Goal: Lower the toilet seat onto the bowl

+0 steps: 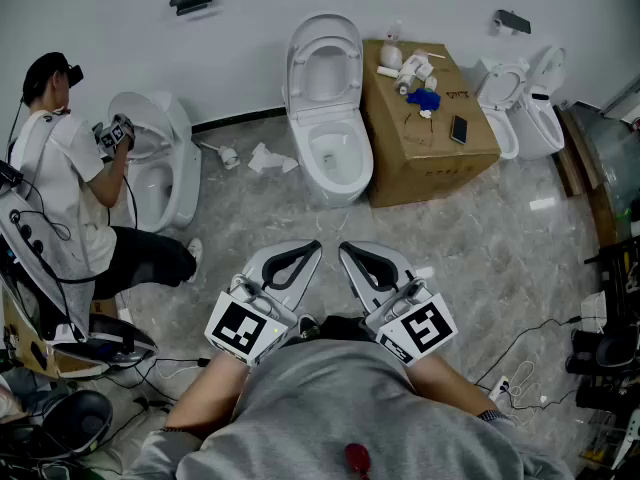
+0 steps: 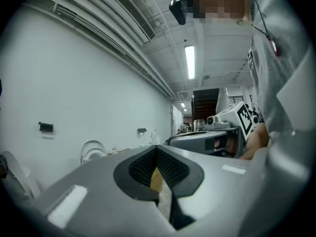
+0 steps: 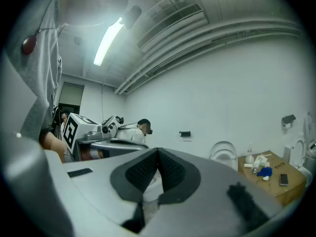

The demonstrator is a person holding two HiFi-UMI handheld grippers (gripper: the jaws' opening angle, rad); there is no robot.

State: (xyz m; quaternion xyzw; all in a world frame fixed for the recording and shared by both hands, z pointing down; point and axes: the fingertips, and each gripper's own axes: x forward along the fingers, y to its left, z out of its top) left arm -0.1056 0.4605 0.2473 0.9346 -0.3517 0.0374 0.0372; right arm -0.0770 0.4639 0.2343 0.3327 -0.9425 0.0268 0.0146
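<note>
Seat (image 1: 298, 68) up at top centre, long axis up-frame; box (image 1: 425, 138) hugs bowl's (image 1: 357, 153) right. Floor (image 1: 300, 208) open below. Left gripper (image 1: 312, 246), right gripper (image 1: 346, 248): fingers together, empty.

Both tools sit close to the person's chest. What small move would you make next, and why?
Probably carry the right gripper forward toward the raised toilet seat. The seat stands upright above the bowl, well ahead of both tools, and the right and left gripper are shut and empty.

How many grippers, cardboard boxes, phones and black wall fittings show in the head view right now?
Grippers: 2, left gripper and right gripper
Cardboard boxes: 1
Phones: 1
Black wall fittings: 2
Total: 6
</note>
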